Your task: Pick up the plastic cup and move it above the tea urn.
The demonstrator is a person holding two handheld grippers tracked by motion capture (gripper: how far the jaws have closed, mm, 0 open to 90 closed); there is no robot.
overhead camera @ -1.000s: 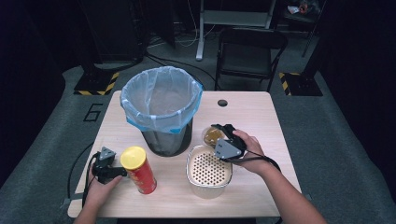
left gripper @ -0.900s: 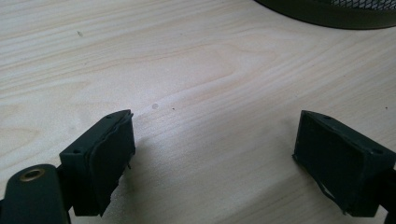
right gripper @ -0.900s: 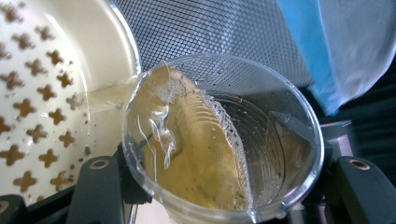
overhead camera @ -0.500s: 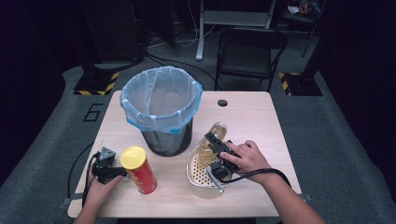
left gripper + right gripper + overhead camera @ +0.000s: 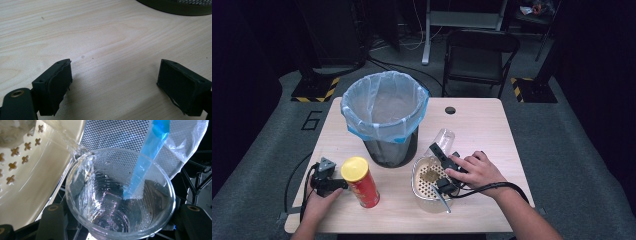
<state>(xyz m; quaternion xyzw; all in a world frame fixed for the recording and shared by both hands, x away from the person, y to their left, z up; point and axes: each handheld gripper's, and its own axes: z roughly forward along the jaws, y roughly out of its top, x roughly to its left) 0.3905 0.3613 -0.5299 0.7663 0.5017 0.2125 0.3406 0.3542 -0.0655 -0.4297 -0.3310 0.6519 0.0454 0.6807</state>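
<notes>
We hold a clear cup (image 5: pixel 443 138) tipped over the strainer (image 5: pixel 428 192) near the table's (image 5: pixel 482 125) front edge, bin (image 5: pixel 384 117) just behind.

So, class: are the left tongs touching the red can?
Apart. The left gripper view shows the left tongs open over bare table, nothing between them.

Grey carpet floor (image 5: pixel 272 150): a large dark figure "6" stands on it, just left of the pale wooden surface (image 5: pixel 492 130), level with the mesh bin lined with a blue plastic bag (image 5: pixel 384 117).
Clear plastic cup (image 5: pixel 120 195): raised lettering is moulded into its bottom in the right gripper view, too blurred to read.
Red cylindrical can with yellow lid (image 5: pixel 361 182): print on its side, left of the bin's foot, too small to read.
</notes>
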